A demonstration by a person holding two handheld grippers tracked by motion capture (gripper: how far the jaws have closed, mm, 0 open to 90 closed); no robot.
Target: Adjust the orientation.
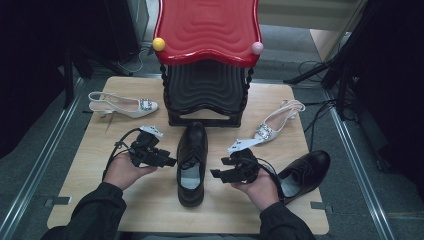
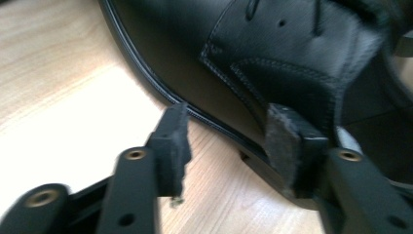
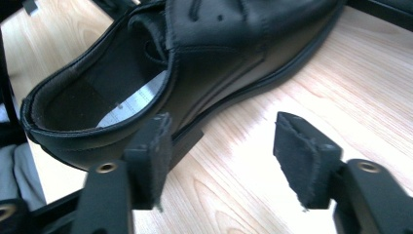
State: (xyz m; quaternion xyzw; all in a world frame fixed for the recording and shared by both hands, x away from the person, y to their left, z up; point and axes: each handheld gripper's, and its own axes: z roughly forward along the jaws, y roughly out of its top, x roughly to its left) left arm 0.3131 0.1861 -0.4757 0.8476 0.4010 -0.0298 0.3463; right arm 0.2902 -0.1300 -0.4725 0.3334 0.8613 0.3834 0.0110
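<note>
Black shoe (image 1: 192, 162) lies between left tool (image 1: 167, 161) and right tool (image 1: 216, 173).

Red-topped black stool (image 1: 207, 30) at wooden table's (image 1: 95, 165) far edge, between white heels (image 1: 122, 105).

A black lace-up shoe (image 1: 192, 162) is being seen lying upright on the wooden surface (image 1: 150, 200), its toe pointed away from the person. A matching black shoe (image 1: 304, 172) is lying at the right edge, angled, well apart from the first.
</note>
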